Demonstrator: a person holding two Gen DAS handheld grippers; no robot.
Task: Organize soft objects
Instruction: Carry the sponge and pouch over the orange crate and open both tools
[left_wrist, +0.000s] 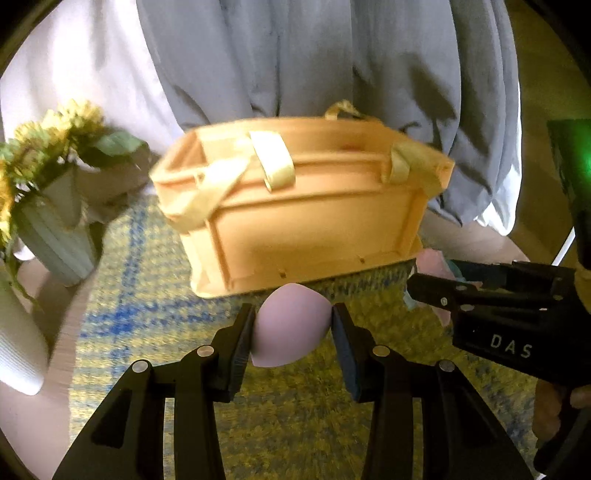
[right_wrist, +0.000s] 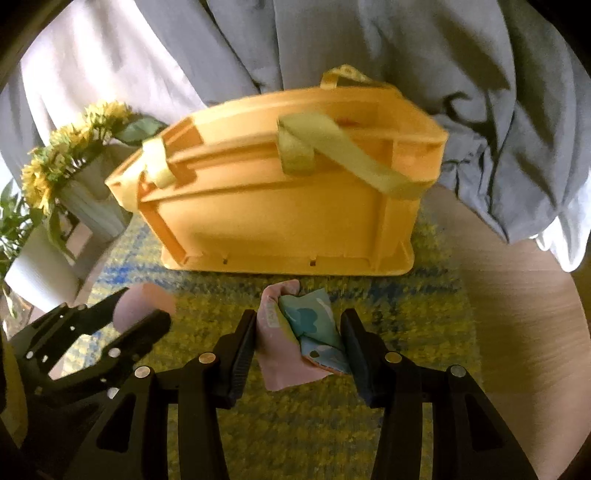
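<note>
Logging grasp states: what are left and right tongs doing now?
Left tongs: closed on lilac sponge.
Right tongs: closed on folded cloth bundle.

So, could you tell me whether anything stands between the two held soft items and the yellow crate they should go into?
Nothing loose lies between them. The left gripper holds the lilac sponge and the right gripper the folded cloth, both just before the crate. Only its near wall and the strap draped over the rim must be cleared.

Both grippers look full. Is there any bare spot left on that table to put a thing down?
Yes: the yellow-blue mat lies bare in front of the orange crate, and bare wood tabletop shows to the crate's right. The left side is crowded, with a sunflower vase and white pot close together.
</note>
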